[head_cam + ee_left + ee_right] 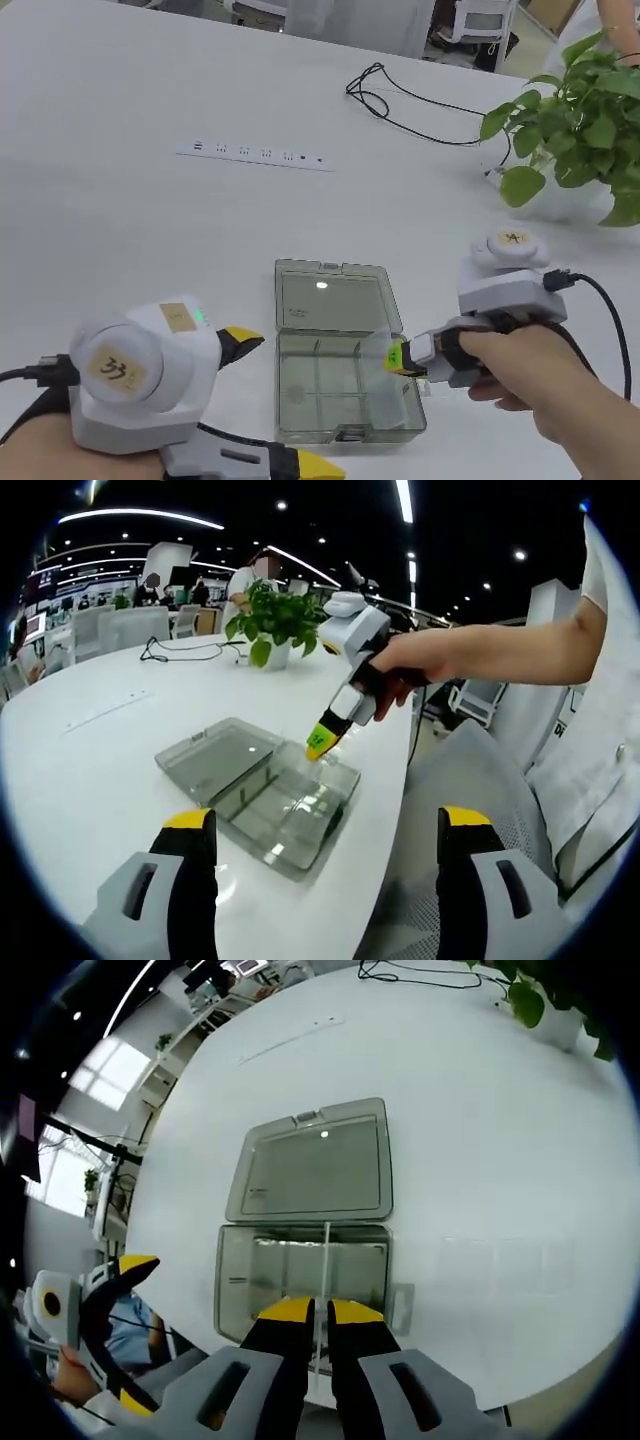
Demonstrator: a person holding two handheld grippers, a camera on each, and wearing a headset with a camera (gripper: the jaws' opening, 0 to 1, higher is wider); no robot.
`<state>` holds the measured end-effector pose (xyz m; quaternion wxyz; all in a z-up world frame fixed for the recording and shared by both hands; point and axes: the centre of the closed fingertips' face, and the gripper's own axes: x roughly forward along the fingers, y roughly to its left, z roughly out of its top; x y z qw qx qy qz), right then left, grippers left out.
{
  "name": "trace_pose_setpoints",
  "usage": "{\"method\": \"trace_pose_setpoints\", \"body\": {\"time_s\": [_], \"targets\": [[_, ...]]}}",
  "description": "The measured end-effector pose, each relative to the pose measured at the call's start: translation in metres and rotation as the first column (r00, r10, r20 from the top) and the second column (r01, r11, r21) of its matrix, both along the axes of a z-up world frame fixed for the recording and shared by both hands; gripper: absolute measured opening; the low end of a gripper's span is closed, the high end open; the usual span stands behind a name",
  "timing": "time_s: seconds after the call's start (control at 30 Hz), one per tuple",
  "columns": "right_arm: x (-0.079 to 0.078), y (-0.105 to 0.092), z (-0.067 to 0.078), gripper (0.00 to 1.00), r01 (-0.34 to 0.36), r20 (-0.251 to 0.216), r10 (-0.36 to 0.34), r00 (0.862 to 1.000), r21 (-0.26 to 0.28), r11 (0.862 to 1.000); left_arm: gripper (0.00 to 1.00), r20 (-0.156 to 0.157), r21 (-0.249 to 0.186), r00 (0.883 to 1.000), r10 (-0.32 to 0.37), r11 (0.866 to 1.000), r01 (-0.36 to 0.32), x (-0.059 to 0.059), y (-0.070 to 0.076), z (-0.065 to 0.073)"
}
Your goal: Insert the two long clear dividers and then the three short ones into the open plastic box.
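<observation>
We see a big white tabletop (120, 230), smooth & matt, in an open-plan office. Ceiling light strips (405, 500) run overhead, w/ desks, chairs & people blurred in the bkgd of the left gripper view.

The clear rectangular plastic box (300, 427) lies open mid-table, flat lid (335, 300) folded back on the far side, base nearer us. The base sits close to the table's curved near edge, and a pale grey chair (475, 770) stands just past that edge. There's plenty of bare surface left of the box & behind it, up to the white power strip (255, 155). The thin black cable (350, 90) & leafy green potted plant (580, 110) are well apart, far right.

The right gripper (398, 358), held in a hand (520, 375), comes in from the right w/ its yellow tips over the base's right side. Its jaws are narrow, almost together, pinching a thin clear plastic divider (325, 1260). We see that edge-on as a line running across the base toward the hinge.

The left gripper (287, 402) sits low at the box's left, jaws wide apart, box ahead of them & apart.

Count: 1 box, 2 grippers, 1 divider in the jaws, 1 power strip, 1 cable, 1 plant. Faint lines cross the base in the head view, but we can't tell how many other dividers sit there.
</observation>
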<state>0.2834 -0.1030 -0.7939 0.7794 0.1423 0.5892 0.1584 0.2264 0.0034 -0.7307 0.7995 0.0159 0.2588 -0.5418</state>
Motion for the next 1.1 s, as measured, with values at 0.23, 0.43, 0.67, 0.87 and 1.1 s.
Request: {"method": "trace_pose_setpoints", "body": {"time_s": [0.23,0.43,0.67,0.87,1.1], "targets": [[0.0,0.006,0.001,0.07,-0.064,0.026,0.066,0.998,-0.048,0.997,0.93,-0.004,0.001,1.0,0.0,1.0,0.0,0.0,0.001,-0.001],[0.001,0.012,0.001,0.07,-0.103,0.038,0.105,0.994,-0.054,0.993,0.93,-0.007,0.004,1.0,-0.003,1.0,0.003,-0.002,0.0,-0.002],[0.002,0.018,-0.006,0.08,-0.134,0.051,0.136,0.989,-0.056,0.989,0.93,-0.01,0.004,1.0,-0.003,1.0,0.003,-0.003,-0.001,-0.003],[0.001,0.022,-0.014,0.09,-0.167,0.062,0.171,0.983,-0.063,0.984,0.93,-0.014,0.007,1.0,0.004,1.0,-0.004,-0.002,0.0,-0.003],[0.001,0.02,-0.02,0.09,-0.156,0.066,0.16,0.985,-0.056,0.986,0.92,-0.015,0.011,1.0,0.009,1.0,-0.009,-0.002,0.002,-0.004]]}}
